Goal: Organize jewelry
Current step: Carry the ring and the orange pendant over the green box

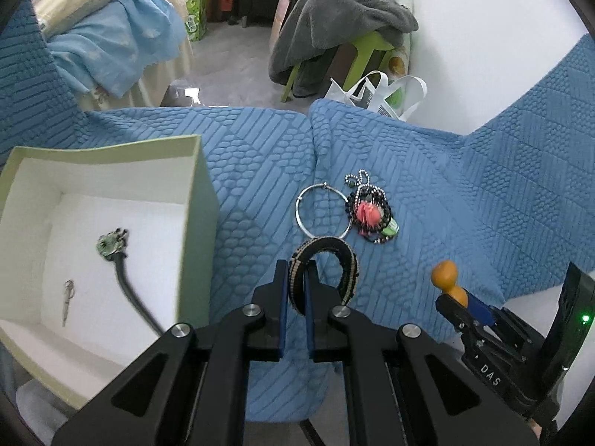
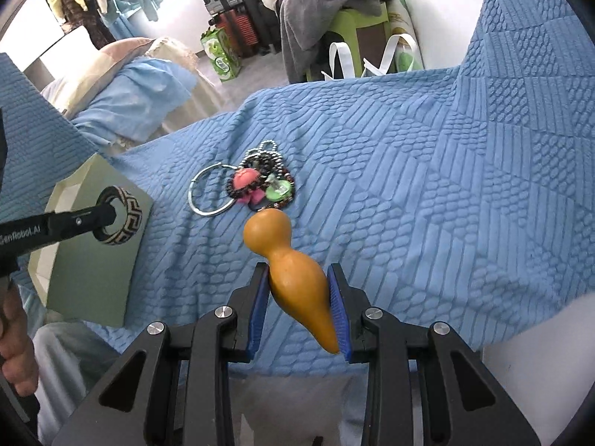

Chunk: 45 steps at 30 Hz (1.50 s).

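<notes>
My left gripper (image 1: 296, 278) is shut on a woven black-and-tan bangle (image 1: 331, 267), held above the blue cloth just right of the open pale green box (image 1: 200, 186); it also shows in the right wrist view (image 2: 121, 215). The box holds a dark cord with a green pendant (image 1: 111, 247) and a small silver piece (image 1: 68, 293). My right gripper (image 2: 299, 290) is shut on an orange gourd-shaped ornament (image 2: 286, 260), held above the cloth. A silver hoop (image 1: 321, 210) and a heap of beaded chains with a pink charm (image 1: 370, 213) lie on the cloth beyond both grippers.
The textured blue cloth (image 1: 465, 193) covers the work surface and rises at the right. Beyond its far edge are a bed with blue bedding (image 1: 111, 37), a green stool under grey blankets (image 1: 346, 18) and a white bag (image 1: 375, 93).
</notes>
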Motion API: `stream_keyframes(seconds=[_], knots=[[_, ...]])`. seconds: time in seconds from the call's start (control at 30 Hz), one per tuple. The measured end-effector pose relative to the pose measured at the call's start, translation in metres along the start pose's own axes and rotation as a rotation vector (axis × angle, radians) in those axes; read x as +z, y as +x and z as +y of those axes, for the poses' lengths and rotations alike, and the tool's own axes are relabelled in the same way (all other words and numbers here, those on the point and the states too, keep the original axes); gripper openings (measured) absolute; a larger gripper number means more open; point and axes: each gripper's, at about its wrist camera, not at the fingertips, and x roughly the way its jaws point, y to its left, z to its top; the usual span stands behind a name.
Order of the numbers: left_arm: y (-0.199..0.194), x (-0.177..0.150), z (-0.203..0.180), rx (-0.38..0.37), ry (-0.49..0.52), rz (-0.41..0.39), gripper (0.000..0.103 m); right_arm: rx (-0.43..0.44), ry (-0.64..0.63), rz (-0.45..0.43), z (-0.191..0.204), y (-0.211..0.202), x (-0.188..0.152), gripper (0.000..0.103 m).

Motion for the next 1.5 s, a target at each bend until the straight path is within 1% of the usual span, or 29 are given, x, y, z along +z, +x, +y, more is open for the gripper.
stream_keyframes(seconds=[0.13, 0.23, 0.37, 0.5, 0.57, 0.63, 0.77, 0.93, 1.0, 1.1, 1.17, 1.23, 1.37, 1.5], knots=[[-0.017, -0.011, 0.004, -0.004, 0.012, -0.005, 0.008, 0.002, 0.013, -0.019, 0.011, -0.015, -0.008, 0.029], [-0.036, -0.017, 0.006, -0.023, 0.019, -0.014, 0.008, 0.000, 0.023, -0.031, 0.020, -0.032, -0.009, 0.029], [-0.063, -0.021, 0.005, -0.037, 0.046, -0.017, 0.008, 0.004, 0.053, -0.074, 0.031, -0.062, -0.004, 0.029], [-0.092, -0.023, 0.011, -0.011, 0.089, -0.039, 0.008, 0.025, 0.080, -0.118, 0.046, -0.092, 0.006, 0.029], [-0.105, -0.022, 0.017, -0.018, 0.089, -0.044, 0.008, 0.041, 0.096, -0.133, 0.055, -0.106, 0.013, 0.029], [-0.123, -0.019, 0.026, -0.025, 0.068, -0.064, 0.008, 0.047, 0.087, -0.144, 0.065, -0.119, 0.020, 0.029], [-0.161, -0.009, 0.044, -0.045, 0.023, -0.118, 0.008, 0.055, 0.033, -0.190, 0.098, -0.155, 0.038, 0.029], [-0.209, 0.002, 0.059, -0.053, 0.014, -0.196, 0.008, 0.086, -0.041, -0.257, 0.143, -0.191, 0.060, 0.029], [-0.221, 0.005, 0.065, -0.059, 0.008, -0.219, 0.008, 0.103, -0.070, -0.278, 0.164, -0.202, 0.068, 0.029], [-0.237, 0.011, 0.078, -0.054, 0.003, -0.252, 0.008, 0.124, -0.104, -0.300, 0.189, -0.211, 0.076, 0.029], [-0.241, 0.014, 0.089, -0.045, -0.002, -0.261, 0.008, 0.147, -0.113, -0.300, 0.202, -0.211, 0.081, 0.029], [-0.243, 0.018, 0.100, -0.032, 0.001, -0.262, 0.008, 0.151, -0.132, -0.298, 0.219, -0.208, 0.084, 0.029], [-0.237, 0.022, 0.121, -0.028, -0.008, -0.249, 0.008, 0.155, -0.157, -0.283, 0.243, -0.196, 0.087, 0.029], [-0.217, 0.022, 0.142, -0.024, -0.026, -0.208, 0.008, 0.147, -0.165, -0.231, 0.257, -0.165, 0.087, 0.029]])
